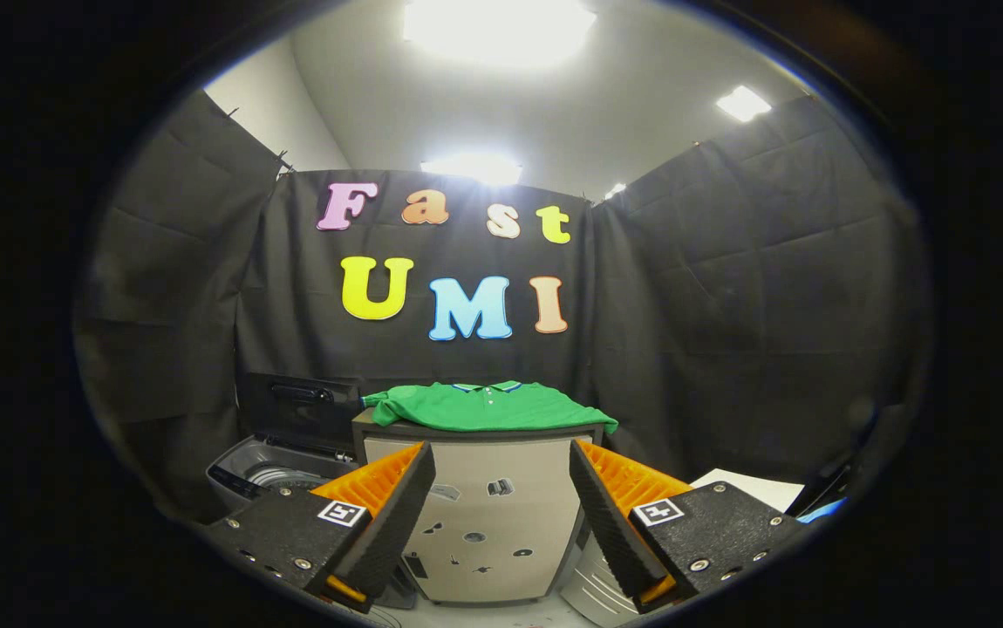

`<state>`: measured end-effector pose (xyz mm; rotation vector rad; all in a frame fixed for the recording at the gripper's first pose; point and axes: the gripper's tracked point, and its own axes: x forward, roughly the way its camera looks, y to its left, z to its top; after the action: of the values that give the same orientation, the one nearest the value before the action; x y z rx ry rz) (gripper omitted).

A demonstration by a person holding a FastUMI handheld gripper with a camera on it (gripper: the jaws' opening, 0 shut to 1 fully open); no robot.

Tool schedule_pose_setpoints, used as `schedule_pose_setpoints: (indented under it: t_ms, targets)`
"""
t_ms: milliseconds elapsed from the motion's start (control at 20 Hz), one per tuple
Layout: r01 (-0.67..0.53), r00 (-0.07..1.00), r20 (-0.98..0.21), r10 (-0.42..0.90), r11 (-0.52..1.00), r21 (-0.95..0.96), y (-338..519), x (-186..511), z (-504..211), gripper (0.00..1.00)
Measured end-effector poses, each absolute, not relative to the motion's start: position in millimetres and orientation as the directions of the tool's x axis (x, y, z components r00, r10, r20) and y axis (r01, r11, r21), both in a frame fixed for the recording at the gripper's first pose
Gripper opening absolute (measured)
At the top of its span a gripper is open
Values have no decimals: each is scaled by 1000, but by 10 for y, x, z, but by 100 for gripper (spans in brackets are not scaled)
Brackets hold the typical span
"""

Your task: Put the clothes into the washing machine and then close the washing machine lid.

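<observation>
Black cloth walls [728, 288] around booth; white ceiling [641, 96] with bright light panels [498, 30]; beige cabinet [484, 515] centre.

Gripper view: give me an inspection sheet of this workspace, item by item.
Surface: a tall beige cabinet beyond the fingers, its dark top bearing the shirt.
Job's things: green polo shirt spread flat on the cabinet top; washing machine beside the cabinet, lid raised, drum open.
Clutter: a white sheet low beside the cabinet, on the side away from the machine.
Grippers: gripper open, fingers spread wide, holding nothing, short of the cabinet.
Cables: nothing seen.
Surroundings: black cloth walls, ceiling lights on.
</observation>
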<state>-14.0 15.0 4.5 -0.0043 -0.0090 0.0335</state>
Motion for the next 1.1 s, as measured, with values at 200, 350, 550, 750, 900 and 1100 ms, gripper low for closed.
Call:
schedule_pose_setpoints:
  t_ms: [200, 350, 550, 750, 900, 1100]
  targets:
    - [-48, 999, 13, 48, 999, -2, 209, -160, 70, 95]
    - [-69, 998, 16, 69, 998, 10, 281, -139, 127, 95]
    - [-101, 995, 8, 100, 995, 16, 387, 11, 157, 95]
    - [-113, 994, 11, 113, 993, 18, 438, 236, 206, 95]
    - [-108, 994, 21, 108, 994, 8, 439, 507, 278, 95]
    - [-114, 993, 37, 114, 993, -8, 488, 880, 387, 95]
